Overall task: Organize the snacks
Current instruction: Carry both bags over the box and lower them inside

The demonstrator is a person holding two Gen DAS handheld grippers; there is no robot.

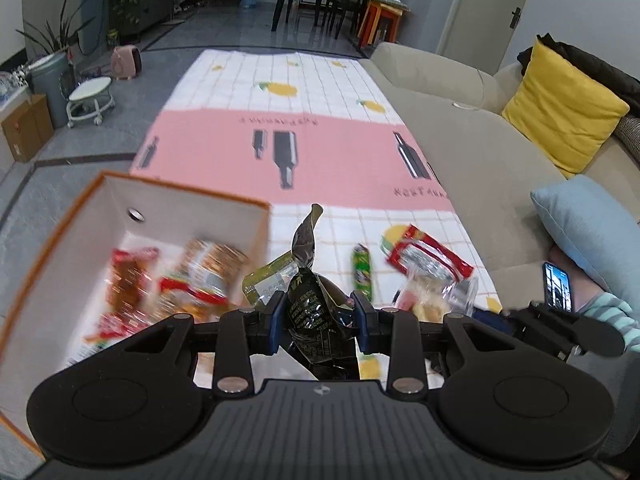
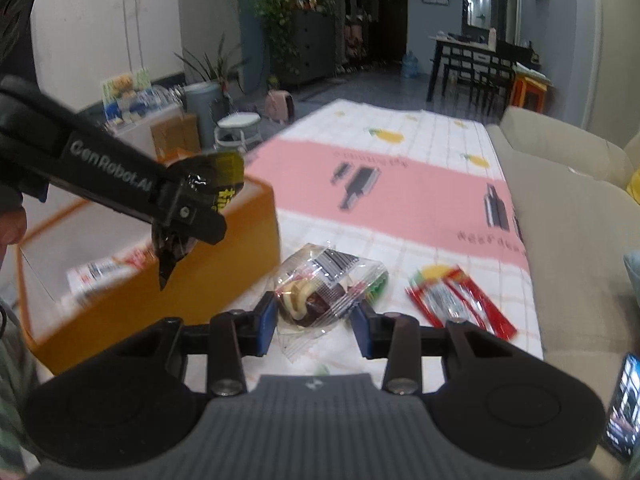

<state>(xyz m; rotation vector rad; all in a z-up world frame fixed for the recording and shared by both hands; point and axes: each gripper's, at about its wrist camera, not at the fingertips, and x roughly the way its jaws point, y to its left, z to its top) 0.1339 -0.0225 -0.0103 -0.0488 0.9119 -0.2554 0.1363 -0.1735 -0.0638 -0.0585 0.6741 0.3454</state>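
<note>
The left gripper [image 1: 316, 316] clamps a dark crinkled snack packet [image 1: 310, 304] between its blue pads, the packet's twisted top pointing to twelve o'clock and its body lifted off the tablecloth [image 1: 320, 92]. At about nine o'clock from it stands an orange box [image 1: 64, 216] with a white inside, open at the top; inside lie several snacks, among them a red-and-brown packet [image 1: 128, 276] and an orange-patterned packet [image 1: 208, 268], blurred so their labels cannot be read. A yellow-green packet [image 1: 266, 280] sits just beside the box wall, behind the dark packet. At one o'clock a small green packet [image 1: 362, 274] lies on the cloth, and farther toward two o'clock a red-edged packet [image 1: 428, 258]. The right gripper [image 2: 314, 320] is closed on a clear wrapper [image 2: 320, 284] holding a brown and cream treat, with the wrapper's printed bars facing up. In the right wrist view the red-edged packet lies at three o'clock of that gripper, the box at nine o'clock, and the left gripper hangs above the box rim with its dark packet.
</note>
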